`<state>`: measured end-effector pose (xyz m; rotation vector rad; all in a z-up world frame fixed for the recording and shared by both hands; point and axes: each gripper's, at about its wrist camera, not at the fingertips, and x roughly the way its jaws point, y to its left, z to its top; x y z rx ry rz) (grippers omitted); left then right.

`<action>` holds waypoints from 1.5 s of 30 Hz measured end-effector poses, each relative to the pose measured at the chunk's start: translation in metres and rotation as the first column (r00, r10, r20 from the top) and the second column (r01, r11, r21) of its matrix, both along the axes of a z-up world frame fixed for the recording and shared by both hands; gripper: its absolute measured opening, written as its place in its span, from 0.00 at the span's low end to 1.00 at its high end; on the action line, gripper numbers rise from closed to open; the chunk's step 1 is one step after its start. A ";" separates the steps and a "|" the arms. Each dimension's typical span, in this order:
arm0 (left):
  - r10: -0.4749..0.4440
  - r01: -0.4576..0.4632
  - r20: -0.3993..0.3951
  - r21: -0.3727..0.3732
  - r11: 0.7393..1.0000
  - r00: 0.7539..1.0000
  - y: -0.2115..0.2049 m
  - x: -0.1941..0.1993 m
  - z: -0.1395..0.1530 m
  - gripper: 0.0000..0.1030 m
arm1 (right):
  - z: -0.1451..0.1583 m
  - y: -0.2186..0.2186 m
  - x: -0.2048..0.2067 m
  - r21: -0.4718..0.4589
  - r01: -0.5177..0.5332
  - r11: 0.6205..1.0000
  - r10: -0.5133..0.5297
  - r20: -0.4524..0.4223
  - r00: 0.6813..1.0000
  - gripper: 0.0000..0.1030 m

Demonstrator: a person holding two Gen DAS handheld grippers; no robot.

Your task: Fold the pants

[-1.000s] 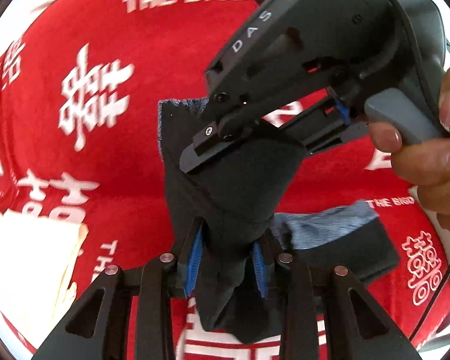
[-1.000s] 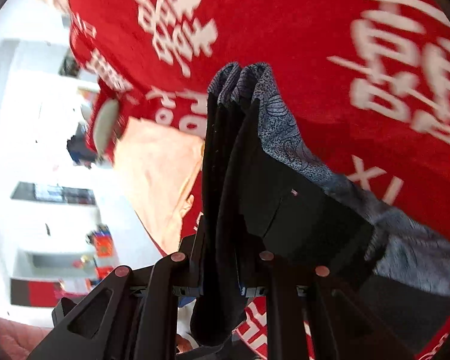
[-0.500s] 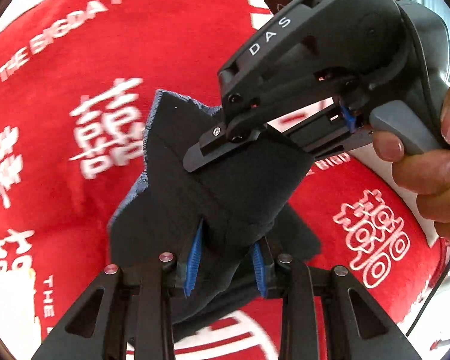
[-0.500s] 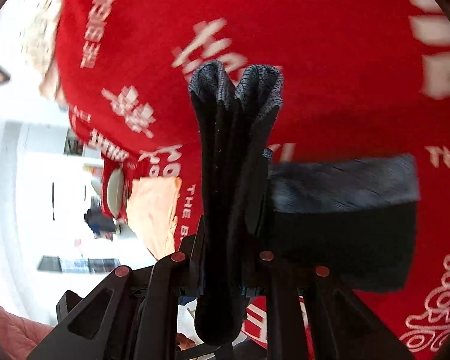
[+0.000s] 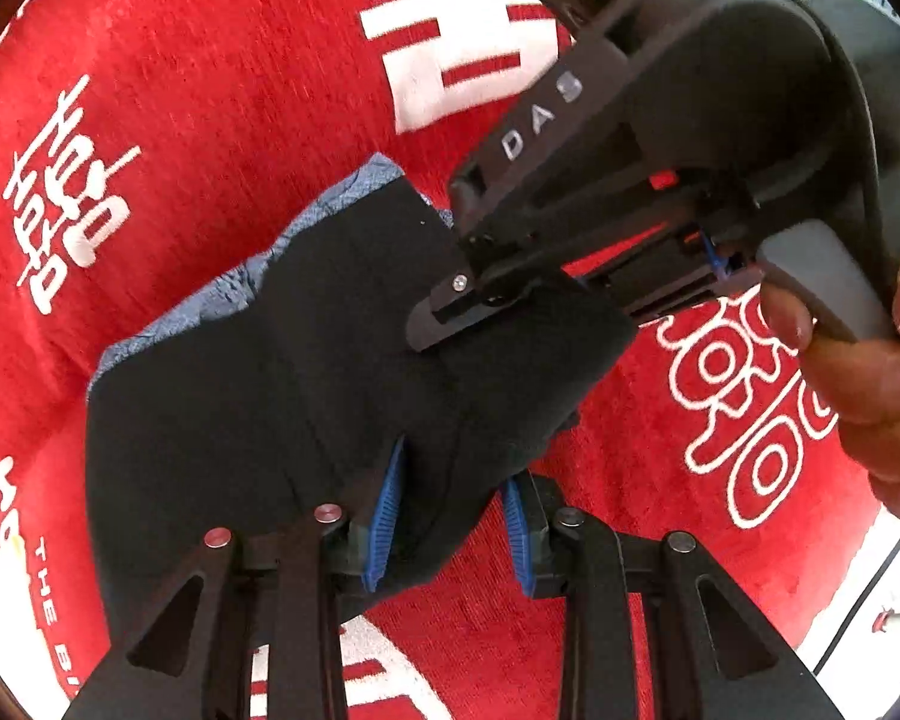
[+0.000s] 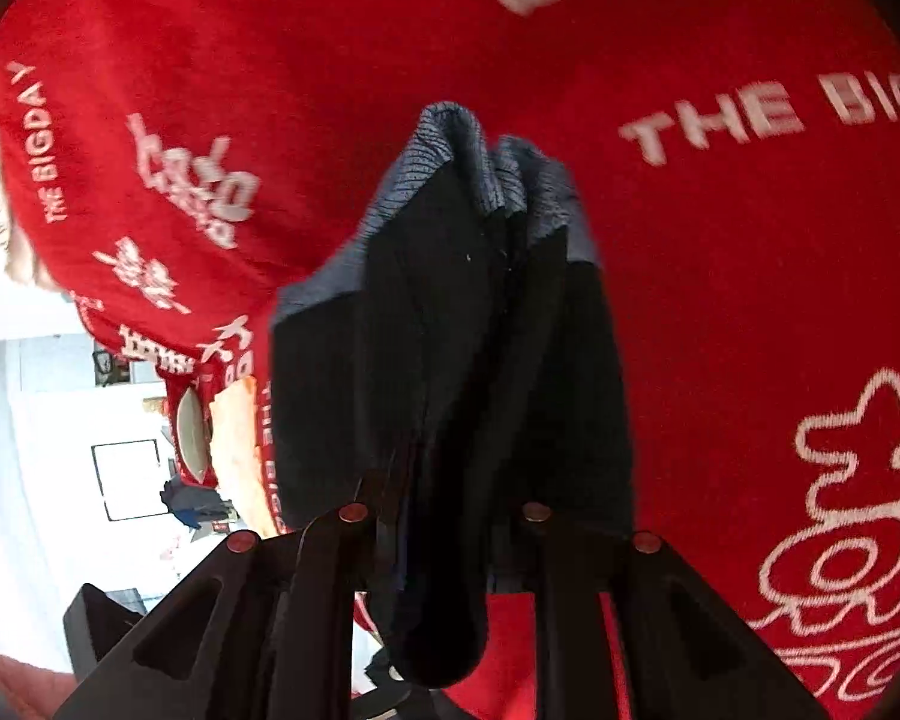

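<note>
The pants (image 5: 258, 396) are black with a blue-grey inside edge, folded into a thick bundle over the red cloth (image 5: 210, 90). My left gripper (image 5: 450, 528) is shut on one bunched edge, its blue pads (image 5: 384, 510) pressing the fabric. My right gripper (image 5: 444, 318) bites the far edge of the same fold, with a hand (image 5: 858, 372) on its handle. In the right wrist view the pants (image 6: 480, 360) are bunched between the right gripper's (image 6: 444, 546) fingers; its jaws are opening, and the fabric still sits pinched between them.
The red cloth (image 6: 720, 300) carries white characters and lettering and covers the whole work surface. Its edge drops off at the left of the right wrist view, with a pale orange cloth (image 6: 234, 438) and a bright room beyond. A dark cable (image 5: 870, 594) runs at the lower right.
Both grippers have carried the pants sideways and down over the red cloth, rolling as they went. The hanging fabric now lies lower and spread over the part that lay flat before.
</note>
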<state>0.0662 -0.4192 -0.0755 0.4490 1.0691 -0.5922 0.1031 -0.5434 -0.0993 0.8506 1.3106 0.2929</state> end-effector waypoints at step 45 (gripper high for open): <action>0.392 -0.407 -0.286 0.007 0.913 0.874 0.169 0.067 -0.007 0.74 | 0.027 0.045 -0.042 -0.702 -0.107 0.705 0.065 -0.086 0.994 0.66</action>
